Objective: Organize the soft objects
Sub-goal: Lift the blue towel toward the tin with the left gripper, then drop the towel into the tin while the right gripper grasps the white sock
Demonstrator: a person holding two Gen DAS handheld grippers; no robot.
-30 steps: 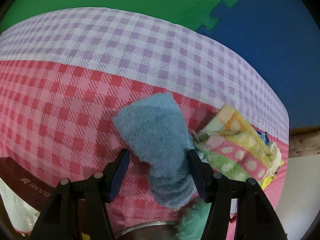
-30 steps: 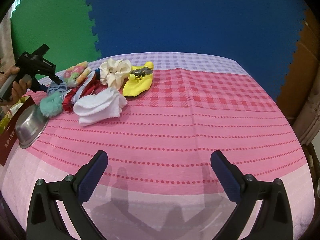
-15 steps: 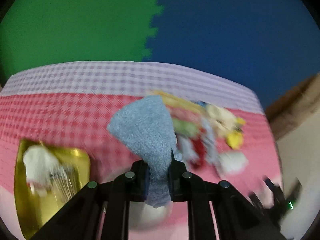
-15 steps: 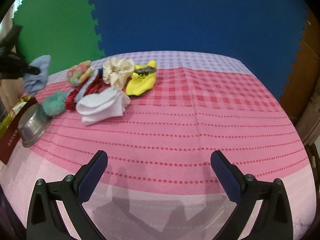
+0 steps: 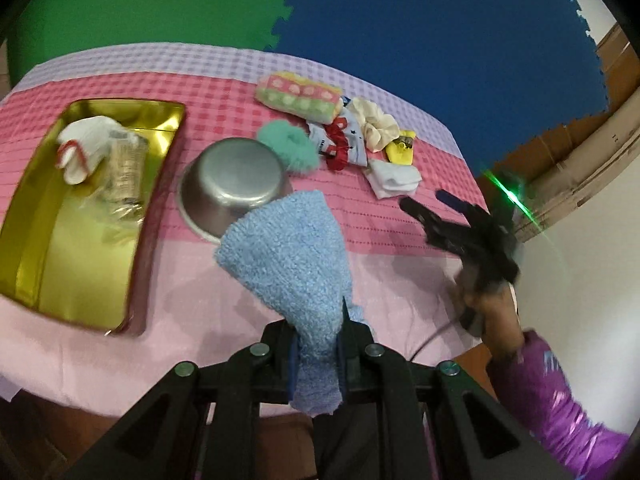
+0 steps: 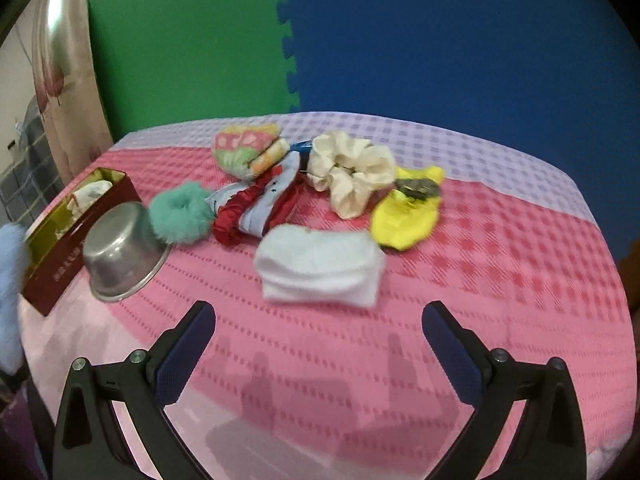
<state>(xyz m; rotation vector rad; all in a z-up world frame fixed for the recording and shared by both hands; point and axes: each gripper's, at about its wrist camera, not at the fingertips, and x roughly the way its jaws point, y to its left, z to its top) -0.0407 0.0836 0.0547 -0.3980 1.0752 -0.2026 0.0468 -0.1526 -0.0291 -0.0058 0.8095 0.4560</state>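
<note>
My left gripper (image 5: 318,356) is shut on a fluffy light blue sock (image 5: 288,256) and holds it above the table's near edge. The sock's blurred edge shows in the right wrist view (image 6: 10,280). My right gripper (image 6: 320,332) is open and empty, just in front of a folded white sock (image 6: 320,266). Behind it lie a teal scrunchie (image 6: 182,214), a red scrunchie (image 6: 234,218), a cream scrunchie (image 6: 350,170), a yellow sock (image 6: 408,212) and a striped dotted sock (image 6: 246,150). The right gripper also shows in the left wrist view (image 5: 432,208).
A gold tin tray (image 5: 28,216) with a white item and a woven roll stands at the left. A steel bowl (image 5: 232,186) lies tilted beside it. Pink and lilac checked cloth (image 6: 480,264) covers the table. Green and blue foam mats back it.
My left gripper closed on the blue sock, lifted it from the pile and pulled back high toward the table's near edge. The right gripper moved closer to the white sock, still open.
</note>
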